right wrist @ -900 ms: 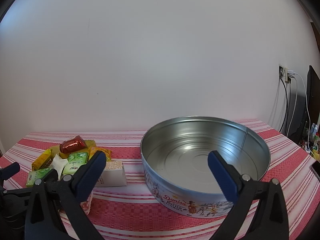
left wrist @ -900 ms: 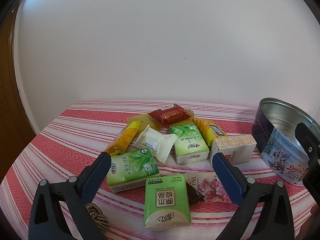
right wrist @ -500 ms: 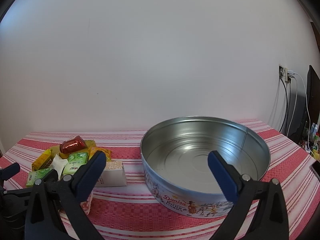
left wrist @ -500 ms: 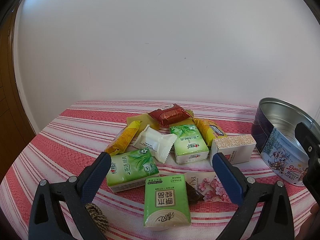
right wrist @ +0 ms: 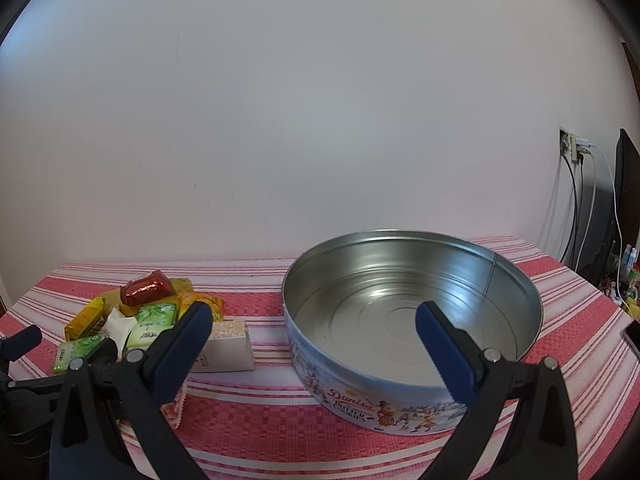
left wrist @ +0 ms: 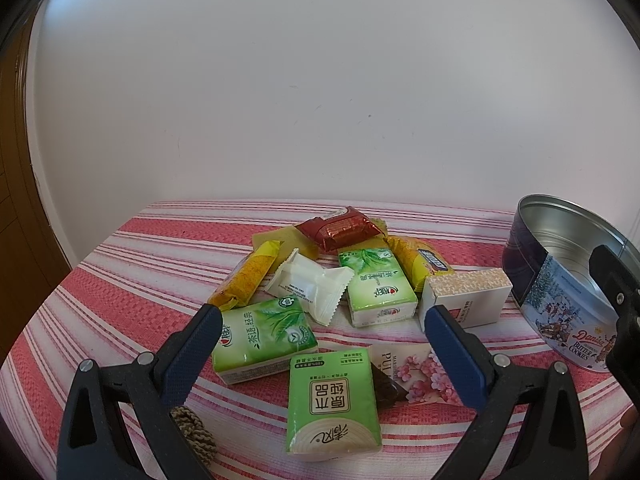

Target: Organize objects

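Nothing is differing from the earlier frames: packets, tin and both tongs are sitting as before. The packet pile (left wrist: pixel 320 300) is lying on the striped cloth (left wrist: pixel 120 280), spreading from the centre toward 12 o'clock of the left tongs (left wrist: pixel 320 328), whose jaws are gaping wide and gripping nothing. A green tissue pack (left wrist: pixel 334 396) is lying between those jaws, untouched. The tin (right wrist: pixel 412 320) is sitting at 12 o'clock of the right tongs (right wrist: pixel 314 322), also gaping fully and holding nothing
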The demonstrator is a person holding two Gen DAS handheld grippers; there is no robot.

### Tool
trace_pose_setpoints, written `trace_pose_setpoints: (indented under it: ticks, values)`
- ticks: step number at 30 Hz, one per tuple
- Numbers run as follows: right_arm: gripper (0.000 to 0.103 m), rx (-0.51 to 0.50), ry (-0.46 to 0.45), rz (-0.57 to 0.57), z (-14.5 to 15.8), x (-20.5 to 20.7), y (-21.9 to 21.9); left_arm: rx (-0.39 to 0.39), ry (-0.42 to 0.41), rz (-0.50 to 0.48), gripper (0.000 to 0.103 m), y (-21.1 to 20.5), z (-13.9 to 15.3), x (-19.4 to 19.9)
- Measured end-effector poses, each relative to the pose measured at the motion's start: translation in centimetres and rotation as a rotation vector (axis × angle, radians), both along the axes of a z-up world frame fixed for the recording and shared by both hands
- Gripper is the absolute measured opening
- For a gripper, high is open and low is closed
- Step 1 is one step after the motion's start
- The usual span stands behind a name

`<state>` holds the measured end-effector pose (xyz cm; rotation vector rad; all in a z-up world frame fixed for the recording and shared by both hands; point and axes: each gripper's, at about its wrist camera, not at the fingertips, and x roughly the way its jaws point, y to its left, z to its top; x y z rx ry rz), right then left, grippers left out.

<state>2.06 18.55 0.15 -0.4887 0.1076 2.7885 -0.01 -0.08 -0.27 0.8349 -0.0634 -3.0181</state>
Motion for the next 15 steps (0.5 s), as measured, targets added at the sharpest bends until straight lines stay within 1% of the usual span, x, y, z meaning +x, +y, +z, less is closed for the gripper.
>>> trace_pose_setpoints:
  ticks: [15]
  values:
    - [0.103,0.002,-0.005,0.002,0.01,-0.22,-0.19,0.002,-0.003,-0.002,0.102,0.12,0.02,-0.06]
